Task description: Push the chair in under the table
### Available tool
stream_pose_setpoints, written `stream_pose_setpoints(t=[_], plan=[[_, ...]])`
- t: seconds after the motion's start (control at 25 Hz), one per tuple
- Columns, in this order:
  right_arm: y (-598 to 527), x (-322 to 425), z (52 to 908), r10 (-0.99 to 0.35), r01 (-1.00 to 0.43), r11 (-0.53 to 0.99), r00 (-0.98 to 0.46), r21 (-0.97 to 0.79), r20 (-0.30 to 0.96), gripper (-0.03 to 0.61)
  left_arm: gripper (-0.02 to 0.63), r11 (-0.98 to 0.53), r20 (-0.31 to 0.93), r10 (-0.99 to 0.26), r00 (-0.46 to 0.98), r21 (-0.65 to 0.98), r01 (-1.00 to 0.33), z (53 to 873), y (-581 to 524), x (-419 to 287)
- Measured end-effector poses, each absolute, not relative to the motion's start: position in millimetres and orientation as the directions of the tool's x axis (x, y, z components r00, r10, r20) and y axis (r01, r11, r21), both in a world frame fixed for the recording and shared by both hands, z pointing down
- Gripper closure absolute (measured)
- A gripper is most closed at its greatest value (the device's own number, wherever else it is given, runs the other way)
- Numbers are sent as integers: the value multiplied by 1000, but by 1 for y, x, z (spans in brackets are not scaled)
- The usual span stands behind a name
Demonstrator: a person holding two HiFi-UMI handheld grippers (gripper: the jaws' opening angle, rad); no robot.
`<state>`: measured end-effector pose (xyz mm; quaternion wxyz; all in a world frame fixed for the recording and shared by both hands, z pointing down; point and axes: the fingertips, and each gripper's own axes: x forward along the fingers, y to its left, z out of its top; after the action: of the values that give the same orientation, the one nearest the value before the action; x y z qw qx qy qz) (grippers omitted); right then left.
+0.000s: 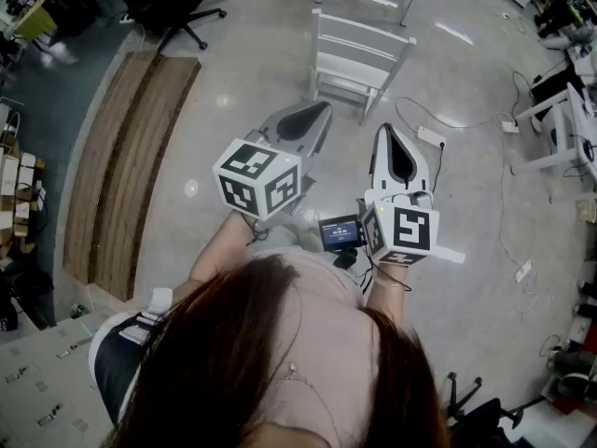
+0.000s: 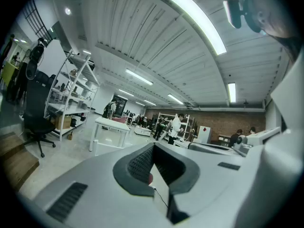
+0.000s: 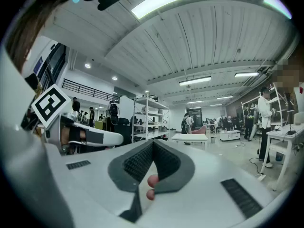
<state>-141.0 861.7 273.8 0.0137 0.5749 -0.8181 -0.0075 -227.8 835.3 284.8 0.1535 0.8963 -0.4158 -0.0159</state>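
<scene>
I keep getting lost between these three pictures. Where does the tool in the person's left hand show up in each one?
Head view: the left tool sits just left of centre, pointing toward the white chair.
Left gripper view: the left tool fills the bottom centre, jaws shut.
Right gripper view: the left tool is at the far left, side on.
Shared landmark: its marker cube, in the head and right gripper views.
</scene>
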Motion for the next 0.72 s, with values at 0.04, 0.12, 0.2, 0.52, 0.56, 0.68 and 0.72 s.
stream_pose_setpoints(t=[0.04,0.12,0.2,0.52,0.56,0.68,0.72], plan=[[860,-138,273,-941,-941,338,-338,28,15,563,606,-607,102,-752,652,281,-744,285,834,-225],[857,-132,272,-940,-940,341,-341,25,16,563,606,-606,107,-754,648,266,-750,287,832,-217],[856,-126,274,-936,-935,353,-353,20,13,563,606,-605,110,-756,645,258,-753,288,830,-209],[848,-99,282,-920,-920,392,-392,25,10,563,606,-569,98,-790,605,251,-783,290,821,-187],[847,-98,283,-918,-918,396,-396,22,11,563,606,-561,96,-796,597,251,-789,290,821,-188],[846,-93,286,-915,-915,404,-404,8,15,563,606,-544,96,-808,581,256,-799,289,820,-189],[845,-92,287,-914,-914,406,-406,3,14,563,606,-540,99,-810,578,257,-802,290,820,-189]])
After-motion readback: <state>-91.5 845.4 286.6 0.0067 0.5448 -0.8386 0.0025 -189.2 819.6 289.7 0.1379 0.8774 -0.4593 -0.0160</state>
